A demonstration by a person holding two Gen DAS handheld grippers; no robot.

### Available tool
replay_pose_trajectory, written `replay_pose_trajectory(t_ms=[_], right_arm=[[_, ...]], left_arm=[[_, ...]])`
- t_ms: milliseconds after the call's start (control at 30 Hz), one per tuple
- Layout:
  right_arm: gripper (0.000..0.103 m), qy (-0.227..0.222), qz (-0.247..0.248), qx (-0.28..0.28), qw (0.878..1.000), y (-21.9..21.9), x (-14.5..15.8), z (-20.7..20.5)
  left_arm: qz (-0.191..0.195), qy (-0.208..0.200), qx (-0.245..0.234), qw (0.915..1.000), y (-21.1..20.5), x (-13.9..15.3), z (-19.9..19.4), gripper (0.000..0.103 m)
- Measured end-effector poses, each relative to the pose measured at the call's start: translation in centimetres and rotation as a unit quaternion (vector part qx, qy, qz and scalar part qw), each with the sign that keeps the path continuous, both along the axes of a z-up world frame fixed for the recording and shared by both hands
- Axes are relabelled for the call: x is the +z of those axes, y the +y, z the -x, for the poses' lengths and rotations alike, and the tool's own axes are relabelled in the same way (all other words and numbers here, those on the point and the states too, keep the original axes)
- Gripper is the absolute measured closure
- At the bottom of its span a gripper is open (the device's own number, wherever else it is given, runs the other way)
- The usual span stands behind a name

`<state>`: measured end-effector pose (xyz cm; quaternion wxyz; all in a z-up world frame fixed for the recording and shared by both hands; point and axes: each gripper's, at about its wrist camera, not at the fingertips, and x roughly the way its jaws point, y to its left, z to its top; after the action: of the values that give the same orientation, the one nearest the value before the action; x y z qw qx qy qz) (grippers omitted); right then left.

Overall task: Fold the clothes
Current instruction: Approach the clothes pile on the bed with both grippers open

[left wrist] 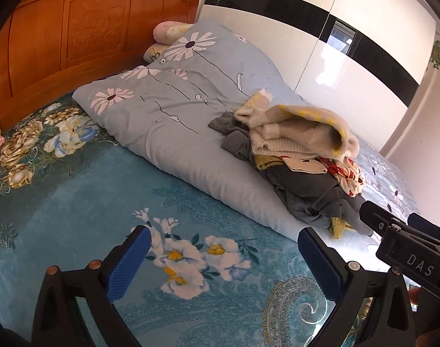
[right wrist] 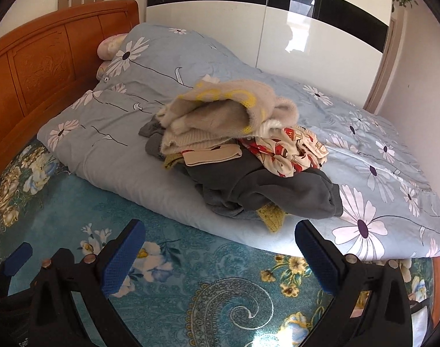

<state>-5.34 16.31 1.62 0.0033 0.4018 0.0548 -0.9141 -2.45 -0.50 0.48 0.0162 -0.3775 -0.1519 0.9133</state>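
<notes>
- At nine to ten o'clock in your right wrist view stands the carved wooden headboard [right wrist: 43,57], with a pink pillow [right wrist: 111,44] tucked against it
- Your left gripper [left wrist: 224,256] sits at six o'clock in its own view, its blue pads [left wrist: 127,263] spread wide with nothing between them; it hangs over the teal flowered bedspread [left wrist: 84,196]
- The pale blue daisy quilt [right wrist: 127,156] lies folded across the bed from ten to three o'clock
- The pile of clothes [right wrist: 243,150] rests on that quilt, just above centre in your right view: a fuzzy cream sweater [right wrist: 220,110] on top, a red-and-cream printed garment [right wrist: 289,150] at its three o'clock, a dark grey garment [right wrist: 277,190] beneath, a mustard knit [right wrist: 273,214] poking out at six o'clock
- Your right gripper [right wrist: 220,256] at six o'clock is equally wide open and empty, short of the pile's near edge
- A glossy white wardrobe [right wrist: 321,55] with a black band fills twelve to two o'clock
</notes>
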Motion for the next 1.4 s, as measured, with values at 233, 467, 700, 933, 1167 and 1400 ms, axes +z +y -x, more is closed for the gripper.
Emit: replay_pose_trajectory(t_ms=[233,467,700,933,1167,1400], right_arm=[[0.000,0.004,-0.008,-0.017,1.000,0.3,0.2,0.0],[0.000,0.004,-0.010,-0.021,1.000,0.3,0.3,0.8],[0.000,0.004,-0.012,-0.024,1.000,0.3,0.4,1.7],[0.000,-0.005,-0.015,-0.015,1.000,-0.8,-0.1,3.4],[0.000,-0.011,-0.013,-0.010,1.000,-1.6,-0.6,5.0],[0.000,-0.019,-0.010,-0.004,1.000,-2.1,-1.0,6.5]], left_arm=[[0.002,-0.004,-0.010,0.9999,0.3,0.5,0.9,0.000],[0.003,-0.006,-0.022,0.9997,0.5,1.0,2.3,0.000],[-0.006,-0.013,-0.024,0.9996,0.0,0.5,3.6,0.000],[-0.017,-0.023,-0.025,0.9993,-0.9,-0.1,4.9,0.000],[-0.028,-0.030,-0.029,0.9988,-0.9,-0.5,6.0,0.000],[-0.019,-0.031,-0.036,0.9987,-0.5,-0.7,6.8,0.000]])
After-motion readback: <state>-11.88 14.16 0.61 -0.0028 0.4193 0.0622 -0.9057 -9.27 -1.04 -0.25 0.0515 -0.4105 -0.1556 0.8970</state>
